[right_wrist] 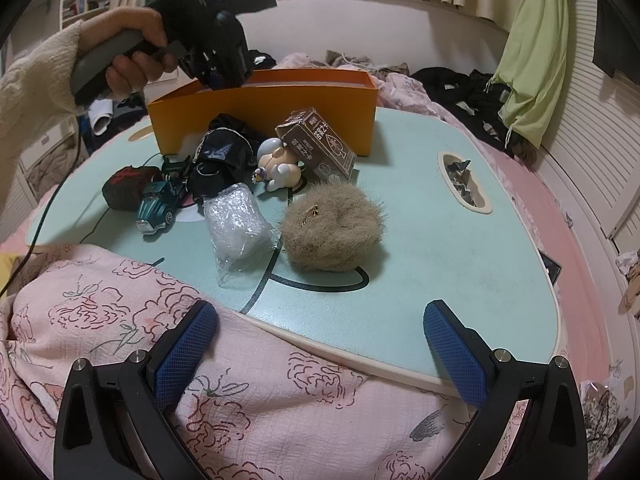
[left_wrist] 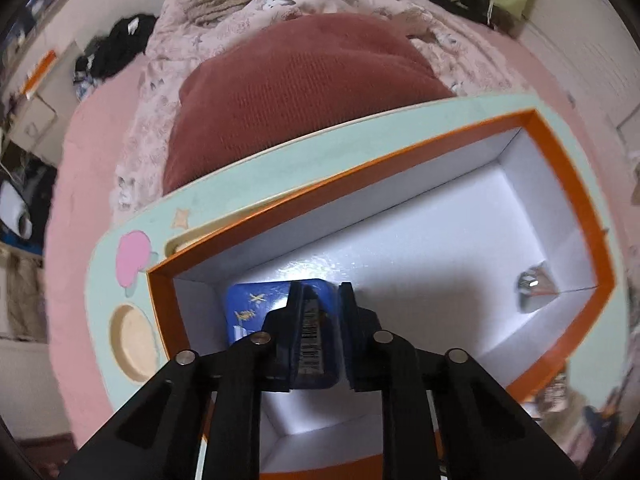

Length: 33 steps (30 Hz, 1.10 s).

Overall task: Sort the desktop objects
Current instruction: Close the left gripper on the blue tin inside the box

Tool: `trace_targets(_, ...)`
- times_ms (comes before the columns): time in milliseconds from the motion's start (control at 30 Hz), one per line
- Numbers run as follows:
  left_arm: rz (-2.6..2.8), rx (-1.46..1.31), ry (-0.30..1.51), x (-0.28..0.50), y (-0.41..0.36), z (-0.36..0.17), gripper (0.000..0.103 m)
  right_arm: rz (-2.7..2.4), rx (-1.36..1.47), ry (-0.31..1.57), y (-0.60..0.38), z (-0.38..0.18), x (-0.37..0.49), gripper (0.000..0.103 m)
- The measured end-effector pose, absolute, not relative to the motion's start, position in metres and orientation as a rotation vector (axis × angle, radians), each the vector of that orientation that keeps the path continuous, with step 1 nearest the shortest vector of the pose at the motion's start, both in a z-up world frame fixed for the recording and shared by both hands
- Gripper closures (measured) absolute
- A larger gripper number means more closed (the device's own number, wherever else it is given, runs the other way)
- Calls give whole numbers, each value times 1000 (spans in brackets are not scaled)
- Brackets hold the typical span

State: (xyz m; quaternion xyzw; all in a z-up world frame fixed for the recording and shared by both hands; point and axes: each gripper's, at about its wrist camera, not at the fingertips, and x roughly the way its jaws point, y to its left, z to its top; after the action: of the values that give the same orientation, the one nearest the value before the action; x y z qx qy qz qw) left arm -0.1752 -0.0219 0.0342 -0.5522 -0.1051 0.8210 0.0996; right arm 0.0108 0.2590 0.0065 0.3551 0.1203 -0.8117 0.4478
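Left wrist: left gripper (left_wrist: 316, 320) clamping a blue box (left_wrist: 256, 308), barcode edge up, inside the orange bin (left_wrist: 560, 168), hanging near its left end wall. Lying at the bin's far right corner, a small silvery thing (left_wrist: 534, 286), too blurred to name.

Right wrist: right gripper (right_wrist: 320, 352) gaping wide and gripping nothing, hovering over pink cloth (right_wrist: 240, 400), well short of the bin (right_wrist: 280, 108). Crowding the table (right_wrist: 460, 240) before the bin: carton (right_wrist: 320, 148), figurine (right_wrist: 280, 166), fur ball (right_wrist: 332, 228), plastic bag (right_wrist: 236, 228), toy truck (right_wrist: 158, 204).
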Motion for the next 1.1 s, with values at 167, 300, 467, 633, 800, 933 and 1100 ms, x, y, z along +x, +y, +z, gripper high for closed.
trace_targets(167,2445,-1636,-299,-175,-33,46,36,-2007,878,298,258,6,11,0)
trace_targets(300,2415,-1680,-256,-181,-36,48,36,-2005,876,298,258,6,11,0)
trace_targets(467,2412,-1753,-182,-186,-36,40,36,-2003,875,298,258,6,11,0)
trace_targets(633,2362,-1825,-167,-193,-32,22,36,-2002,874,298,258,6,11,0)
trace_targets(800,2327,-1918,-91,-198,-24,2,31,-2001,868,301,257,6,12,0)
trace_targets(933,2289,-1895,-186,-200,-26,3,29,-1999,867,299,256,6,11,0)
trace_targets(1100,2175,-1735,-369,-196,-27,18,29,-1996,866,299,255,6,11,0)
